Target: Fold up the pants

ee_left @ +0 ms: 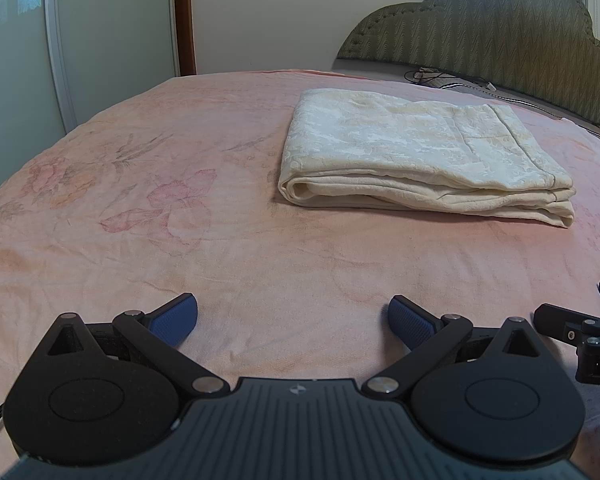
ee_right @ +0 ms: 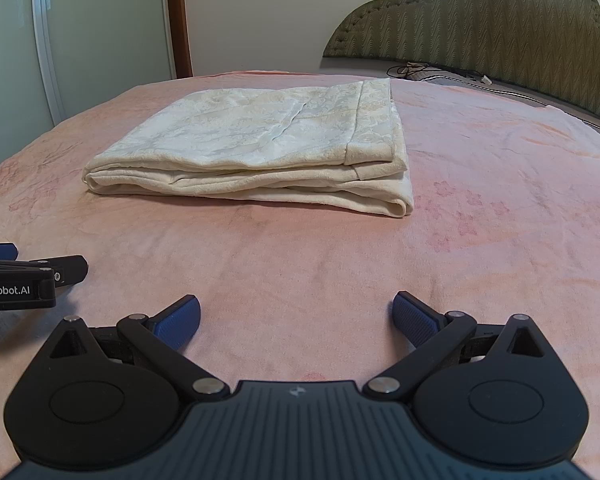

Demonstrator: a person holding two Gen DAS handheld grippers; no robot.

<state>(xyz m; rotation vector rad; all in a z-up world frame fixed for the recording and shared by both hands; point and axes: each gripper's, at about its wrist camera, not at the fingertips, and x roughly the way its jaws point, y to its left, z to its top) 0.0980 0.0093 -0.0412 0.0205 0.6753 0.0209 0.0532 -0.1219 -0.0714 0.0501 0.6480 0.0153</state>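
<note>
Cream pants (ee_left: 416, 160) lie folded into a flat rectangular stack on the pink bed cover, up and to the right in the left wrist view. The same pants (ee_right: 260, 152) sit centred ahead in the right wrist view, their layered edges facing me. My left gripper (ee_left: 293, 320) hovers low over the cover, well short of the pants, open with nothing between its blue pads. My right gripper (ee_right: 296, 320) is likewise open and empty, an arm's reach back from the stack. Each gripper shows at the other view's edge: the right one (ee_left: 580, 328), the left one (ee_right: 28, 276).
The pink floral bed cover (ee_left: 140, 208) spreads across both views. A green padded headboard (ee_right: 500, 24) stands at the back right with cables (ee_right: 428, 70) at its base. A wardrobe door (ee_left: 112, 40) and a wooden door frame are at the back left.
</note>
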